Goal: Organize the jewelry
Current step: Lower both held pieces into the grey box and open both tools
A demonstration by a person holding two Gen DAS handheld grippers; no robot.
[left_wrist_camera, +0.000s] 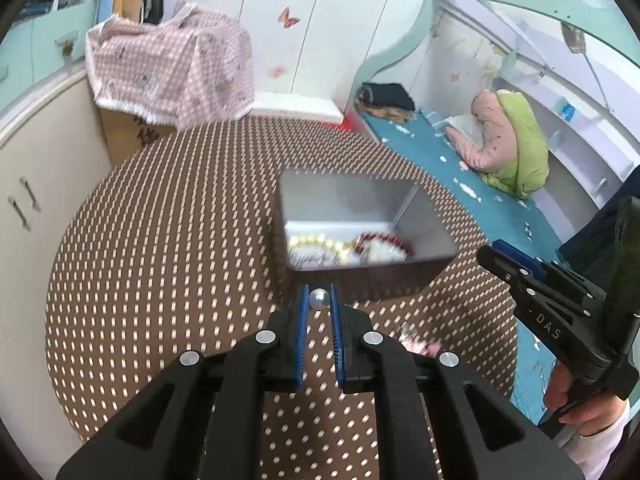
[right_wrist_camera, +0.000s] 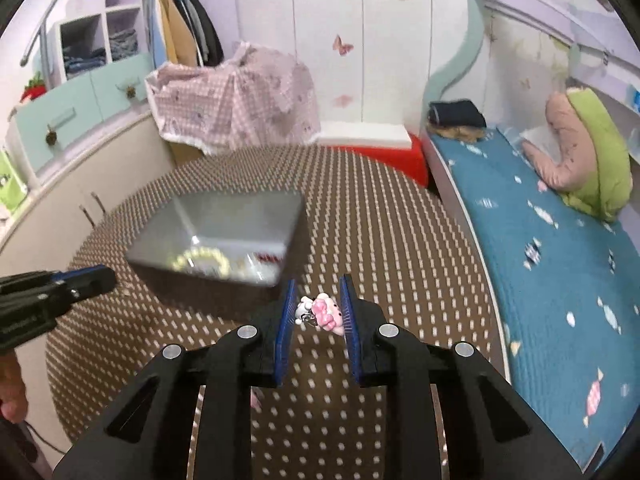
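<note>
Pinching a round, glossy pearl (left_wrist_camera: 319, 299) in its ribbed blue fingers, the left gripper (left_wrist_camera: 319, 300) hovers before the grey metal tin (left_wrist_camera: 408, 216) of beads; the right gripper (right_wrist_camera: 319, 312) clamps a pink plastic charm (right_wrist_camera: 325, 313) over the dotted brown surface (left_wrist_camera: 160, 240).

From my remote seat I see a brown dotted tablecloth (left_wrist_camera: 160, 260), a pink checked cloth (left_wrist_camera: 172, 68) draped over a cardboard box (left_wrist_camera: 136, 136), a blue bedspread (right_wrist_camera: 540, 260) bearing a pink and green pillow (right_wrist_camera: 580, 152), and butterfly stickers (right_wrist_camera: 343, 45) on white wardrobe doors (right_wrist_camera: 320, 20).
</note>
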